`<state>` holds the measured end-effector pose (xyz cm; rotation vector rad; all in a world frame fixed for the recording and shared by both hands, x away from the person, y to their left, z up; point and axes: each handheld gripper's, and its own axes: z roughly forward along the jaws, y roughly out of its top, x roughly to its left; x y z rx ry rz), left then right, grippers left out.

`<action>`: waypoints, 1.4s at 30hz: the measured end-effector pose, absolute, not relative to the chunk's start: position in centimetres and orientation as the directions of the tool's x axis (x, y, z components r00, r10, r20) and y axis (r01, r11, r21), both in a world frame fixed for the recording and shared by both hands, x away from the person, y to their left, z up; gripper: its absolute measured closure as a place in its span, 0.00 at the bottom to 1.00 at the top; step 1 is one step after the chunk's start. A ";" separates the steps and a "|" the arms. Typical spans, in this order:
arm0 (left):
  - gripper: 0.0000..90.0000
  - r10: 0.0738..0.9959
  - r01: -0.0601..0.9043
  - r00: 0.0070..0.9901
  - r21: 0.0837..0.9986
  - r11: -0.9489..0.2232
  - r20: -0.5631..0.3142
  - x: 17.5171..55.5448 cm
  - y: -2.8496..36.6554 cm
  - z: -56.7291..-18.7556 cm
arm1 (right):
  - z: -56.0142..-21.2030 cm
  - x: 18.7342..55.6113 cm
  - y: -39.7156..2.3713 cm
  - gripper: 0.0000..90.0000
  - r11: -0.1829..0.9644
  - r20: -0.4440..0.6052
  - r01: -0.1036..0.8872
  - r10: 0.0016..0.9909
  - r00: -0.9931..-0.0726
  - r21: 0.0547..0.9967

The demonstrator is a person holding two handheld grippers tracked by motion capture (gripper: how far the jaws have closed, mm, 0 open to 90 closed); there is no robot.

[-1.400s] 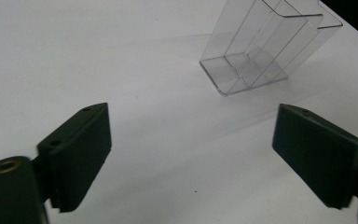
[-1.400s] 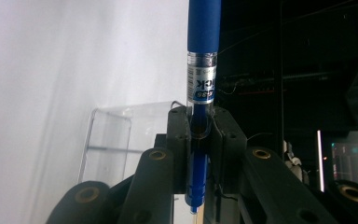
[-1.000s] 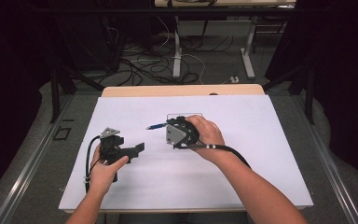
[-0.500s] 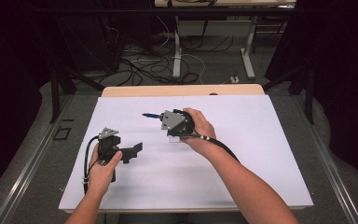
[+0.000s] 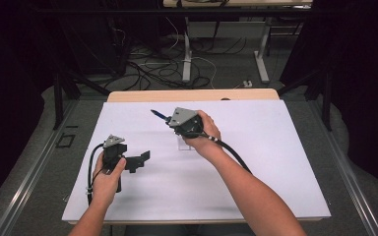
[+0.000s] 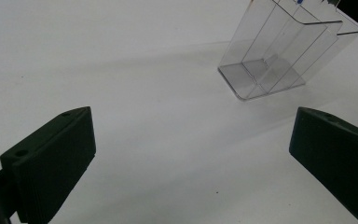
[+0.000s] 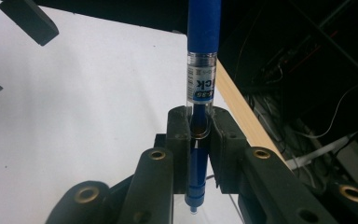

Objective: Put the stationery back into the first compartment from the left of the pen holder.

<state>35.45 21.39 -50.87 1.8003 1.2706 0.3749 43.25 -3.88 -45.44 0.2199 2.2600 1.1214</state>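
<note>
Right tongs [image 5: 170, 121] — clenched on the blue pen [image 7: 200, 70] — have drifted leftward; left tongs [image 5: 140, 161] stay released.

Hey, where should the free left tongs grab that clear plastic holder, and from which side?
Take the holder by one thin side wall near its open top, coming from above. It stands upright on the table, walls rising straight from a flat base, so the left tongs' wide-open jaws can straddle a wall.
</note>
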 end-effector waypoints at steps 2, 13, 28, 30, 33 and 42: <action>0.00 0.871 0.607 0.435 0.789 -0.097 -0.228 35.5 21.4 -50.9 | -45.7 43.4 -3.9 0.88 0.623 -0.427 -0.094 0.410 -0.806 0.777; 0.00 0.868 0.610 0.443 0.785 -0.108 -0.225 35.5 21.1 -51.0 | -46.7 43.7 -4.5 0.88 0.605 -0.369 -0.022 0.456 -0.810 0.796; 0.00 0.866 0.617 0.443 0.780 -0.108 -0.231 35.5 21.0 -51.2 | -47.1 44.3 -5.7 0.71 0.539 -0.266 0.089 0.544 -0.796 0.837; 0.00 0.867 0.617 0.443 0.779 -0.108 -0.230 35.5 21.0 -51.2 | -46.9 44.2 -5.9 0.63 0.531 -0.262 0.098 0.560 -0.786 0.841; 0.00 0.866 0.617 0.443 0.780 -0.109 -0.230 35.5 21.0 -51.2 | -46.8 44.0 -6.3 0.53 0.525 -0.255 0.112 0.575 -0.777 0.844; 0.00 0.868 0.617 0.441 0.779 -0.109 -0.228 35.5 21.0 -51.2 | -46.1 43.0 -8.0 0.25 0.430 -0.167 0.203 0.679 -0.715 0.880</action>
